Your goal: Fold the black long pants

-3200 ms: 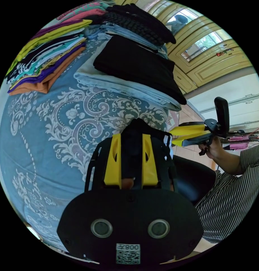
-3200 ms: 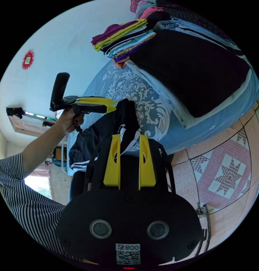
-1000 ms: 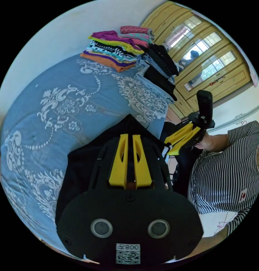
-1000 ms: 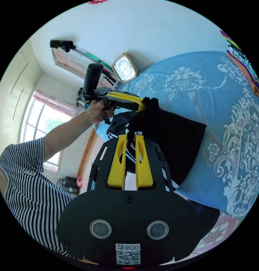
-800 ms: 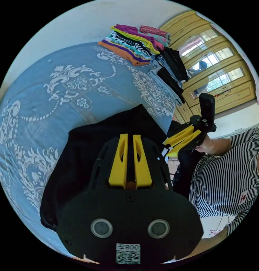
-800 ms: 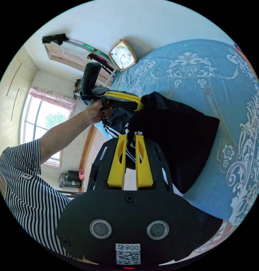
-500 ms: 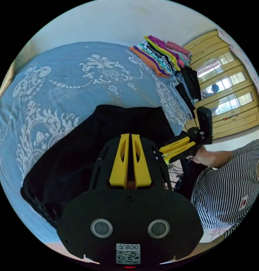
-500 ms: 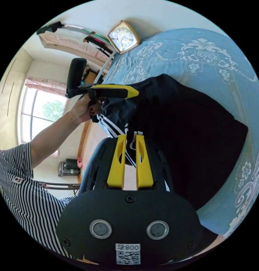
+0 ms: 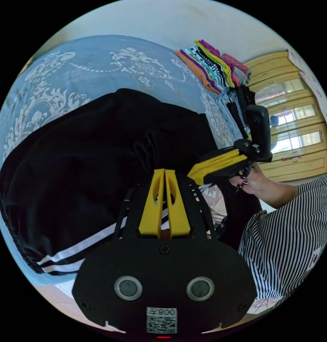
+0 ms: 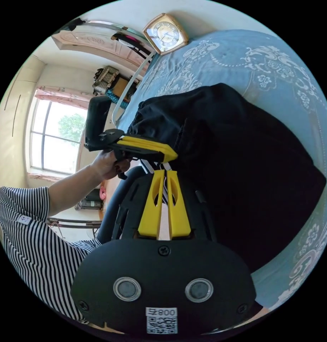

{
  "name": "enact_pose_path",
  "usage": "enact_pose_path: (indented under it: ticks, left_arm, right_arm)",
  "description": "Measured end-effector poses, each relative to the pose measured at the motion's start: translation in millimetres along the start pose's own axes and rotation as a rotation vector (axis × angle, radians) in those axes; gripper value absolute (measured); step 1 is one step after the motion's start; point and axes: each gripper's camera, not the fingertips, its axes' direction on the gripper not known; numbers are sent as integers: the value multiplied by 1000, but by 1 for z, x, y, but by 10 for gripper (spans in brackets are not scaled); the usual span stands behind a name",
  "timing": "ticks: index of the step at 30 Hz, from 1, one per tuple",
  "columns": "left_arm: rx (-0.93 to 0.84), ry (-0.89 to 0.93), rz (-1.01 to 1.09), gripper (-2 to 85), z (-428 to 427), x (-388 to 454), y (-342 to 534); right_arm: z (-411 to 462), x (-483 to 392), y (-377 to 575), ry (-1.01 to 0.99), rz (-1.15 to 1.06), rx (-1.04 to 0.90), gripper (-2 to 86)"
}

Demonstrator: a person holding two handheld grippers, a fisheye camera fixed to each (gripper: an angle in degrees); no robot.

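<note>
Black long pants lie spread on the blue patterned bedspread, white side stripes toward the near edge of the bed. Left gripper: jaws drawn nearly together, pinching the striped edge of the cloth. Right gripper: jaws likewise narrow, with what looks like a white drawstring or stripe caught between them (exact hold hard to make out). The two grippers sit just beside each other, tips almost touching.

Step in hand, as I judge it: laying the pants flat. To do it well, keep both pinches firm, draw the edge taut toward the bed's near side, and let go only once the wrinkles near the middle are out.

Surroundings: stack of folded clothes at the far end of the bed, yellow cabinet doors beyond; clock against the wall, window to one side.
</note>
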Motion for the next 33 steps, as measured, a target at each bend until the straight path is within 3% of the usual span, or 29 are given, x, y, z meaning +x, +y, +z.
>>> enact_pose_path:
  ticks: [7,11,14,22,27,33]
  left_arm:
    - [24,-59,53,1,-29,29,37]
    - [18,-140,63,1,-34,43,47]
    - [20,-177,68,1,-43,58,48]
    - [45,-264,102,1,-85,118,55]
    - [13,-301,93,1,-96,147,47]
    - [83,-373,71,1,-144,195,42]
  right_arm:
    - [-17,-8,-57,105,-3,57,1]
    - [6,-13,-92,236,-22,-54,1]
    - [11,-14,-103,221,-37,-74,1]
    - [-13,-30,-96,215,-61,8,0]
    - [13,-21,-102,287,-61,-113,1]
    - [-11,-19,-80,279,-75,-63,1]
